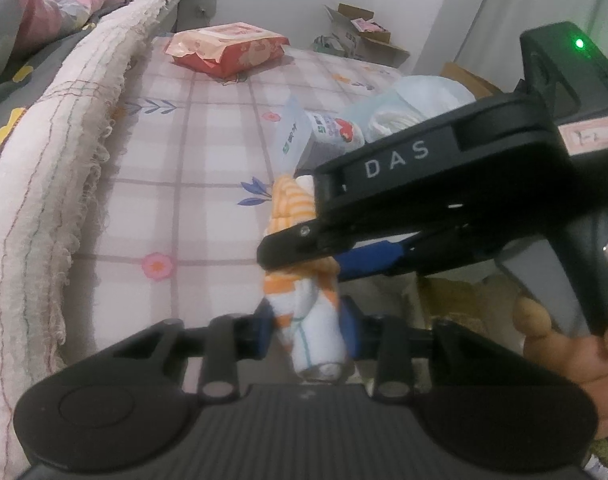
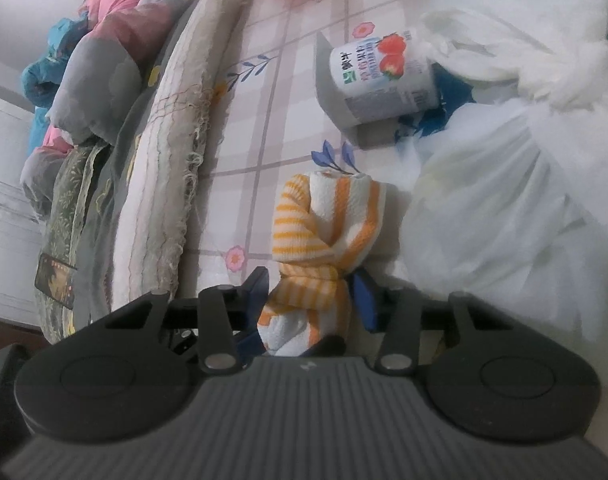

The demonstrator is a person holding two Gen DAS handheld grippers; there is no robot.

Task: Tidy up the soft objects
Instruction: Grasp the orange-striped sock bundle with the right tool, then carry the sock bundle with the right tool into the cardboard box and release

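Left gripper: black plastic body with a ribbed top plate, two round side discs, paired link arms on silver pivot pins, and blue pads. Right gripper: the same black build, white lettering "DAS", a green light, a pink label, one screw. A bare hand is visible.

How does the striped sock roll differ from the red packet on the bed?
The sock roll is orange-and-white knit cloth; the red packet is glossy printed wrap. The sock roll is a bunched, twisted bundle; the packet is a flat slab. The left gripper and right gripper both clamp the sock roll near the cameras; the packet lies untouched, far up the bed. Both look soft and sit over the checked sheet.
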